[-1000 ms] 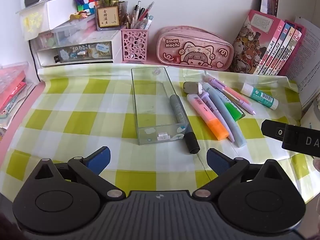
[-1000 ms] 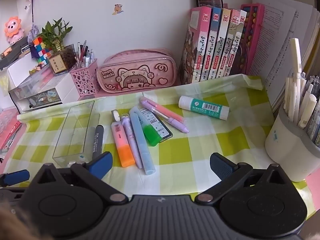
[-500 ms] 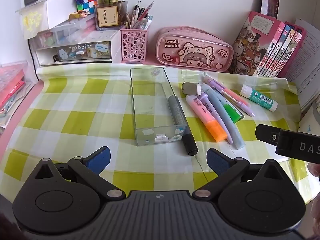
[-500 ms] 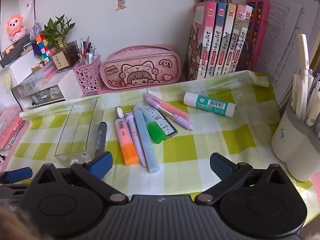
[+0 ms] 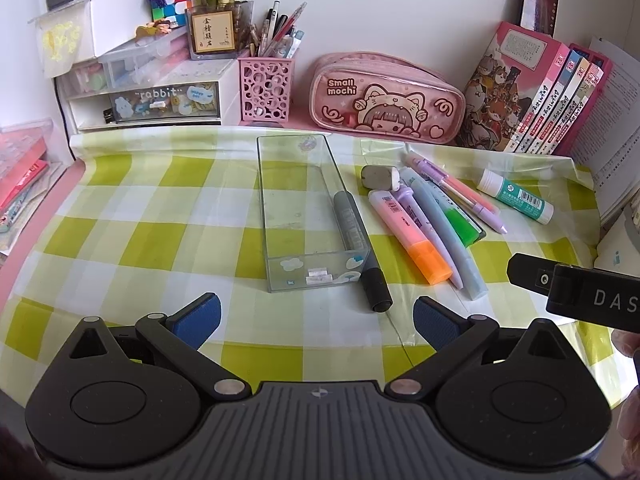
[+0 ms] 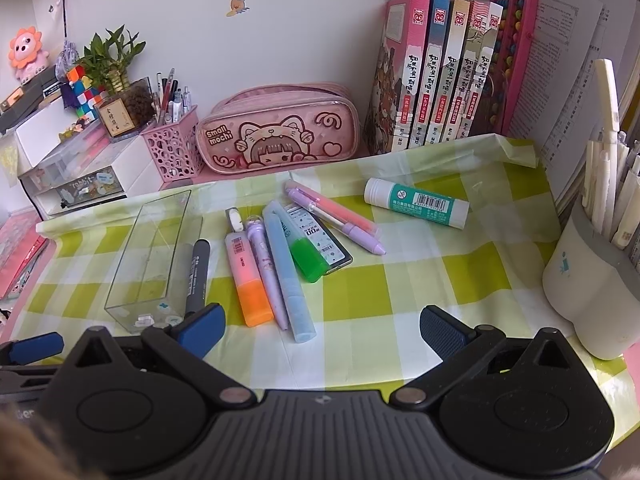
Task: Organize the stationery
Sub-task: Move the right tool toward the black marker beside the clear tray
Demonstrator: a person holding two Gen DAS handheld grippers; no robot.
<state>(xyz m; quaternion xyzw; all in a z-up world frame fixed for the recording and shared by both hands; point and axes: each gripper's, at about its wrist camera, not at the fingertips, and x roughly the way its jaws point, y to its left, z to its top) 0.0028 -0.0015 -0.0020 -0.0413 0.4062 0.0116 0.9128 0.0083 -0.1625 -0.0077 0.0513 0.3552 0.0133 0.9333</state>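
Note:
A clear plastic tray point(image 5: 304, 216) point(image 6: 154, 256) lies on the green checked cloth with nothing inside. A grey marker with a black cap point(image 5: 360, 248) point(image 6: 197, 272) rests against its right wall. Right of that lie an orange highlighter point(image 5: 408, 236) point(image 6: 246, 276), a lilac pen point(image 6: 266, 272), a pale blue pen point(image 6: 288, 276), a green highlighter point(image 6: 304, 258), an eraser point(image 5: 380, 177) and a glue stick point(image 5: 518, 197) point(image 6: 416, 202). My left gripper point(image 5: 316, 316) hovers open near the tray's front end. My right gripper point(image 6: 320, 326) hovers open in front of the pens.
A pink pencil case point(image 5: 386, 106), a pink mesh pen holder point(image 5: 265, 90) and white drawers point(image 5: 160, 100) line the back wall. Books point(image 6: 440, 68) stand at the back right. A white cup of pens point(image 6: 592, 284) stands at the right edge.
Both grippers have drifted slightly forward and upward over the cloth. The right gripper's body reaches further into the left wrist view. Nothing on the cloth has moved.

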